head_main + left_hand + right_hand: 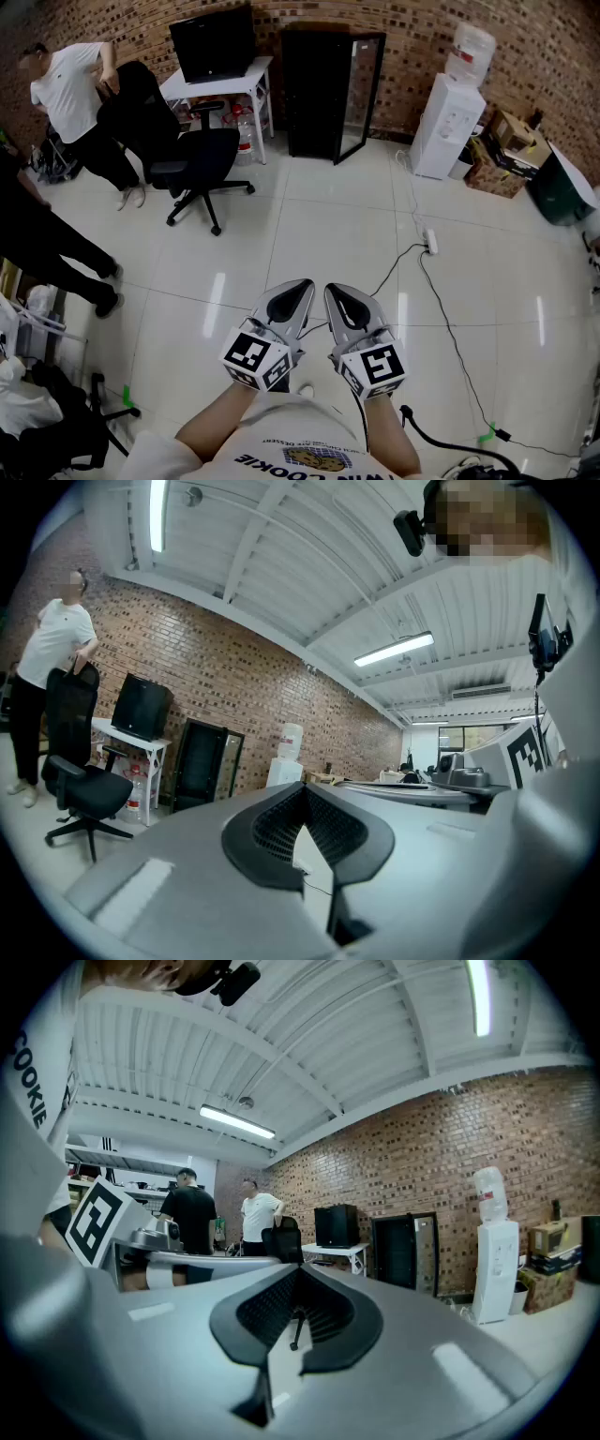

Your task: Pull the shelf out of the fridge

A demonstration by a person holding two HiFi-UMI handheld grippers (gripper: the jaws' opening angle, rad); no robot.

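Both claws held low, close to body, pointing out over white tile floor.

- left gripper: jaws closed tip to tip, nothing between them
- right gripper: same deal, jaws together and empty
- the two sit side by side, just apart
- black fridge way off at brick wall, glass door swung open; shelf inside too dark to make out
- water dispenser right of fridge, white table with monitor and office chair to its left
- power strip and cable on floor between grippers and fridge

L gripper & R gripper side by side, jaws closed.
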